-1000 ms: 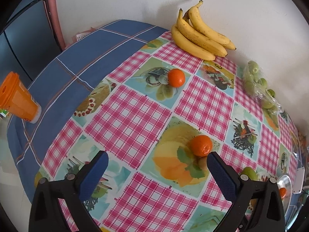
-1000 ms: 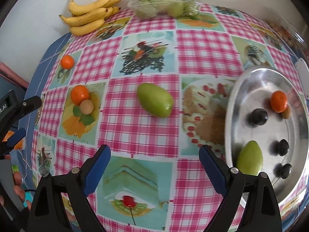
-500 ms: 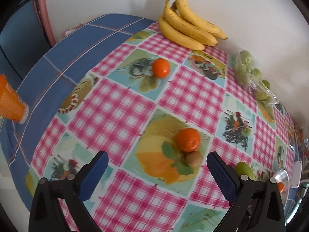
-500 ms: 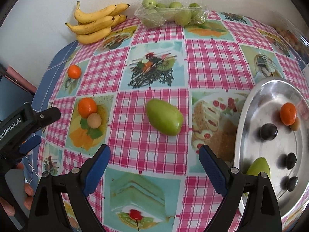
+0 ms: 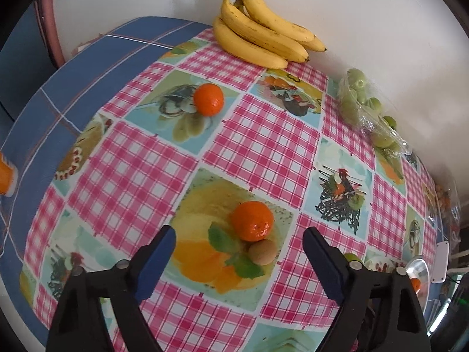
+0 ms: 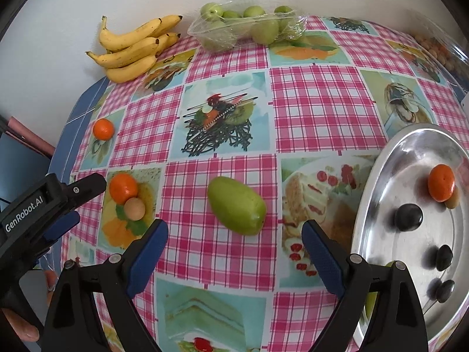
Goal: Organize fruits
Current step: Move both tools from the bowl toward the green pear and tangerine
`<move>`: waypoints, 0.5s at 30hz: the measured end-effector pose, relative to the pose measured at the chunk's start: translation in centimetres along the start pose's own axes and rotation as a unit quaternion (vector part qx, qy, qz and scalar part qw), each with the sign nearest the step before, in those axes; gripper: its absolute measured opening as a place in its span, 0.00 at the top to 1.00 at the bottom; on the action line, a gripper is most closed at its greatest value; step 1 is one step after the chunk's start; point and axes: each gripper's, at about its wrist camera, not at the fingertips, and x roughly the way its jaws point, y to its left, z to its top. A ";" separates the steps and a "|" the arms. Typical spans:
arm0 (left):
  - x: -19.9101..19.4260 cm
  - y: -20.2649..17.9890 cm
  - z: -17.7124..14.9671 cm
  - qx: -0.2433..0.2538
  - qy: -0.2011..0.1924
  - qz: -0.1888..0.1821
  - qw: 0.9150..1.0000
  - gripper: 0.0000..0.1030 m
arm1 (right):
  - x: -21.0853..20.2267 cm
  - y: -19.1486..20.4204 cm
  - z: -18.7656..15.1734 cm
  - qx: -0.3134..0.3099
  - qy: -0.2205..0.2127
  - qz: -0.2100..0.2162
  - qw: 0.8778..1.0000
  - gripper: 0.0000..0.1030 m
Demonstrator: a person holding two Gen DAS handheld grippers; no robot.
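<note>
Left gripper (image 5: 239,242) closing, right gripper (image 6: 234,231) spread wide.

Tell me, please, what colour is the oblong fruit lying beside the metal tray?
Green; the right wrist view shows it best.

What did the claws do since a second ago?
The left claw moved in over the orange and small brown fruit; its jaws are closing, gripping nothing yet. The right claw neared the green mango, open. No fruit moved.

A pink checked tablecloth (image 6: 316,108) printed with food pictures overlies a blue cloth (image 5: 67,88); white wall (image 5: 381,14) behind
</note>
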 end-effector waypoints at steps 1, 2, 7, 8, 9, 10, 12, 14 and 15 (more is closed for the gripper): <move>0.3 -0.1 0.0 0.003 0.002 -0.002 1.000 0.17 | 0.2 0.0 0.1 0.000 0.000 -0.002 1.000 0.10; 0.4 -0.2 0.1 0.004 0.004 -0.003 1.000 0.18 | 0.2 0.0 0.2 0.000 -0.001 -0.003 1.000 0.10; 1.2 -0.4 0.1 0.007 0.008 -0.006 1.000 0.21 | 0.8 0.1 0.5 -0.008 0.003 -0.009 1.000 0.19; 1.3 -0.4 0.2 0.008 0.007 -0.007 1.000 0.21 | 0.9 0.2 0.5 -0.008 0.004 -0.010 1.000 0.19; 1.4 -0.4 0.3 0.009 0.007 -0.008 1.000 0.22 | 1.0 0.1 0.5 -0.009 0.004 -0.011 1.000 0.19; 1.5 -0.4 0.3 0.009 0.008 -0.009 1.000 0.22 | 1.0 0.2 0.4 -0.009 0.006 -0.011 1.000 0.19; 1.6 -0.5 0.4 0.010 0.008 -0.009 1.000 0.23 | 1.2 0.2 0.4 -0.011 0.008 -0.013 1.000 0.20; 1.9 -0.5 0.4 0.012 0.009 -0.009 1.000 0.24 | 1.3 0.2 0.4 -0.014 0.010 -0.015 1.000 0.20; 2.0 -0.6 0.4 0.013 0.010 -0.010 1.000 0.24 | 1.4 0.2 0.3 -0.015 0.011 -0.016 1.000 0.20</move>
